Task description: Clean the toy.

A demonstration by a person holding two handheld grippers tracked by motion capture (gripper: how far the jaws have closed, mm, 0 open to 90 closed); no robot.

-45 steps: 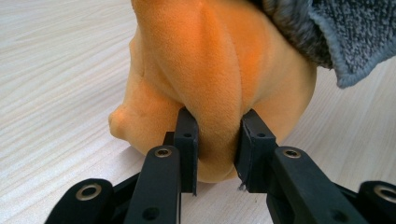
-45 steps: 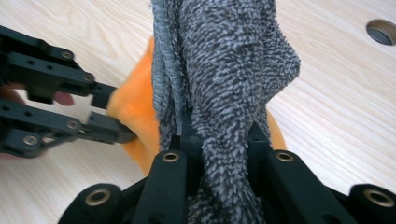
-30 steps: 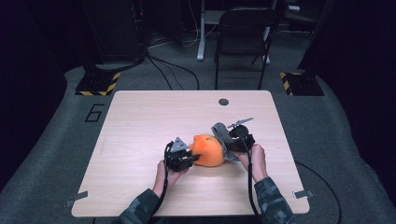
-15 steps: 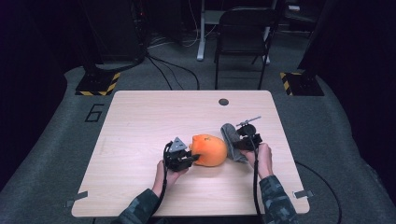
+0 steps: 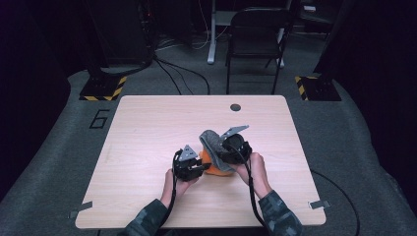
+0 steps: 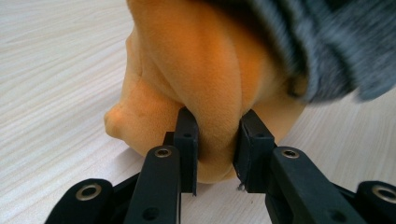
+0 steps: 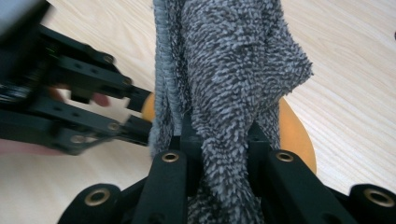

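While the left hand-held gripper (image 6: 215, 149) stays clamped on a fold of the orange plush toy (image 6: 205, 79), pinning it to the table (image 5: 147, 128), the right hand-held gripper (image 7: 219, 154) is clenched on a grey fuzzy cloth (image 7: 233, 70) draped over the toy's top. Judged from this, the step is drawing the cloth across or over the toy; it would go best with the left grip held firm and low so the toy cannot roll, and the cloth pulled evenly rather than yanked. From the high view, toy (image 5: 216, 167) and cloth (image 5: 210, 141) sit between both hands near the table's middle front. Only the left gripper view reveals the pinched fold; the right gripper view reveals the cloth's looped pile and bunching between the jaws.
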